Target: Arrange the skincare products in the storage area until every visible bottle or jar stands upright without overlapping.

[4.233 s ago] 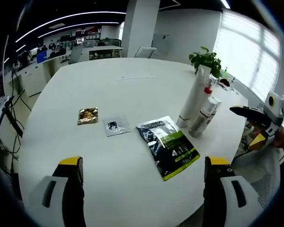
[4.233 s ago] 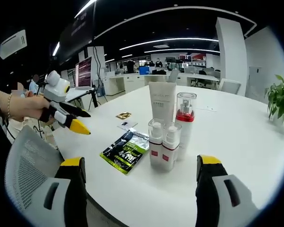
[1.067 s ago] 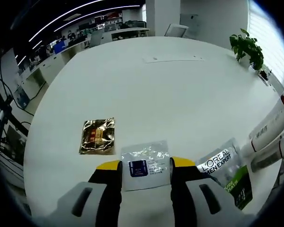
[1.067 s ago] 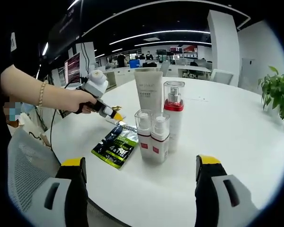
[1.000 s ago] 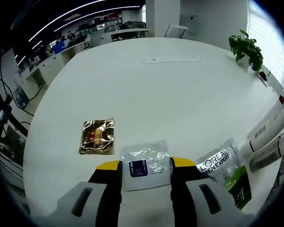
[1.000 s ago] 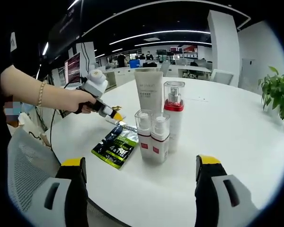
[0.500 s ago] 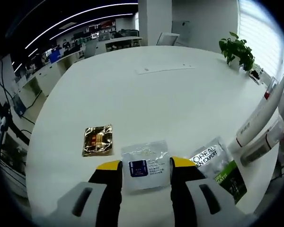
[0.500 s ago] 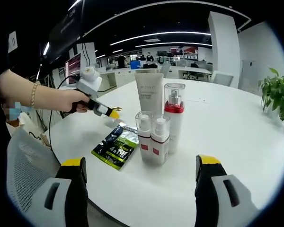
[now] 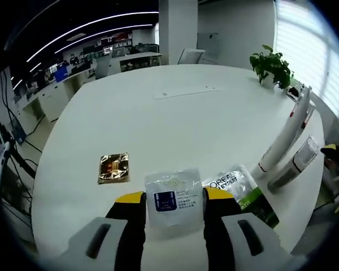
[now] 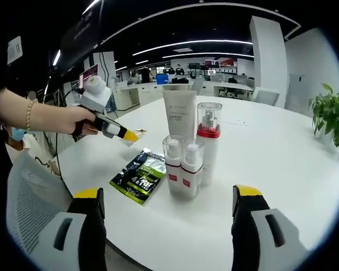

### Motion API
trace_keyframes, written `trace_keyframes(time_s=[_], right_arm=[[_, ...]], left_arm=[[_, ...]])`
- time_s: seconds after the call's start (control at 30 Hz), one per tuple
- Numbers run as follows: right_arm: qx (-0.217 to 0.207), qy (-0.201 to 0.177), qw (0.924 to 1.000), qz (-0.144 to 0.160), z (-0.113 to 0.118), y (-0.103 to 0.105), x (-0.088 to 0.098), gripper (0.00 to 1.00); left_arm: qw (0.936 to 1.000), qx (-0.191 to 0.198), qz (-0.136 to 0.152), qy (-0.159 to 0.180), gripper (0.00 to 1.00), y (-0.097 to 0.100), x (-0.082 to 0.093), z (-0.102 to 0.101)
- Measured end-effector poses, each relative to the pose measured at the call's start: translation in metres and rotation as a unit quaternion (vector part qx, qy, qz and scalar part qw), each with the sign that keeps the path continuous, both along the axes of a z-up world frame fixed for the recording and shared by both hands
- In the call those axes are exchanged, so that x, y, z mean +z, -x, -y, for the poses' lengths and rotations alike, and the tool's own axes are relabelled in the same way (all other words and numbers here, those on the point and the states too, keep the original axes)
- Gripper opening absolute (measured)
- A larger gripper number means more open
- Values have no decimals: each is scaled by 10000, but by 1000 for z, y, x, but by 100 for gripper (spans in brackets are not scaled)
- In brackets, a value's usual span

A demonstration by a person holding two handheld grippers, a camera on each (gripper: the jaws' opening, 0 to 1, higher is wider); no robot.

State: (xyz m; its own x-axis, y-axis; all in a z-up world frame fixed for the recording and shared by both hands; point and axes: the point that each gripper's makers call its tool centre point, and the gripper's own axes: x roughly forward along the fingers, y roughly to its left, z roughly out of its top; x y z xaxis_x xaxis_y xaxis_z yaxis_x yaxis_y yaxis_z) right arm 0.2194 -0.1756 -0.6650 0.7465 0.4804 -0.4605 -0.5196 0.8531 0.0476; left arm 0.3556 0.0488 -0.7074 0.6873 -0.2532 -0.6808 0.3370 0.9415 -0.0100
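While the left tool (image 9: 175,199) was clenched on a clear sachet (image 9: 173,196), lifted above the white table (image 9: 175,118), a gold sachet (image 9: 113,167) and a green pouch (image 9: 243,195) lay flat below. Bottles (image 10: 182,172) and a tube (image 10: 179,116) stood upright together beyond the right tool (image 10: 165,206), which hung released over the table's edge.

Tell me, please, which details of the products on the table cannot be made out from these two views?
- Clear sachet, left gripper view: its side edges are hidden by the left claw; print too small.
- Green pouch, left gripper view: partly hidden behind that claw.
- White tube, right gripper view: base hidden behind two small spray bottles.
- Gold sachet: label too small.
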Motion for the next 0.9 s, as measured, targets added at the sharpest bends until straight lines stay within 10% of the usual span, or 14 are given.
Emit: trace_keyframes(time_s=[0.9], right_arm=[[86,-35,9998,161,-1,2,8,87]], left_arm=[[9970,-601,473,65,37,57,42,19]])
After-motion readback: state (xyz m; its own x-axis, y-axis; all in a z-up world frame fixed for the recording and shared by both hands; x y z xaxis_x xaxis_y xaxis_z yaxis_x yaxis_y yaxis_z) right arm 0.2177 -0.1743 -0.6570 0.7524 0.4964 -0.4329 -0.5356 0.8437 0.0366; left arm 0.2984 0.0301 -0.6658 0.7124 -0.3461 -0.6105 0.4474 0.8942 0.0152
